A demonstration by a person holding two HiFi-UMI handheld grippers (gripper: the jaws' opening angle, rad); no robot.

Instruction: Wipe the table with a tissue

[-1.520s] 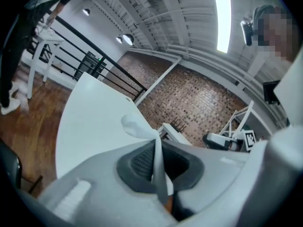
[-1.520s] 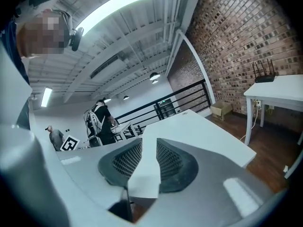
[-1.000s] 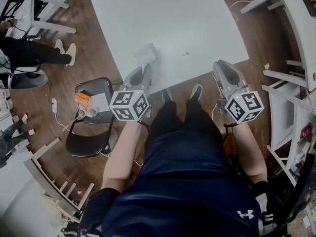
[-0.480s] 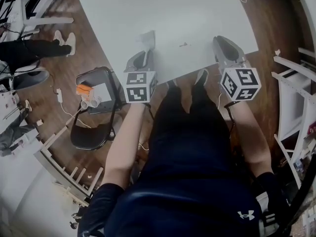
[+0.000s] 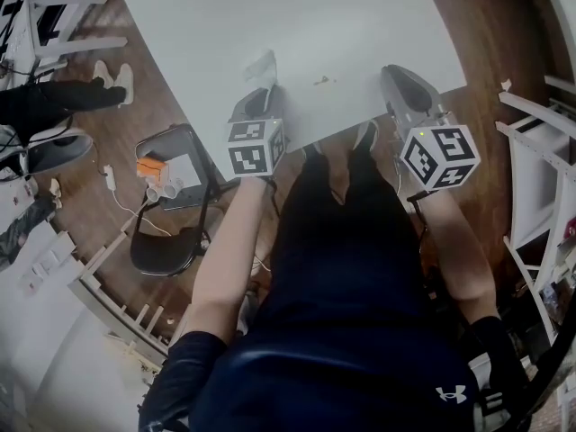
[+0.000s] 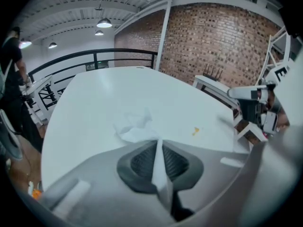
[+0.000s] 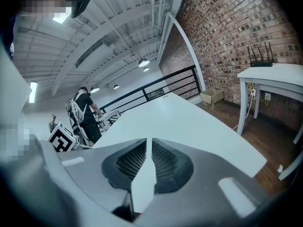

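Left hand-held gripper: your left hand-held gripper (image 6: 158,142) has its jaws pressed together on the tissue (image 6: 135,129). A thin white strip of the tissue runs back between the pads.
Tissue, place: the crumpled bulk sits just beyond the jaw tips, low over the white tabletop (image 6: 94,103) and near its front edge. You cannot tell from either view how firmly it presses on the surface.
Tissue, axis: the long axis follows the line of your left jaws, from the pinched strip forward to the loose end. The loose end points away from you, toward the far side of the tabletop, and one ragged corner stands up.
Right hand-held gripper: your right hand-held gripper (image 7: 149,141) has its jaws closing, with a narrow slit between them. Nothing is between them, and only bare tabletop shows through the gap. It is over the front edge, well apart from the tissue.
Orange speck: a small orange speck (image 6: 195,131) lies on the tabletop to the right of the tissue, apart from it, between your two grippers.
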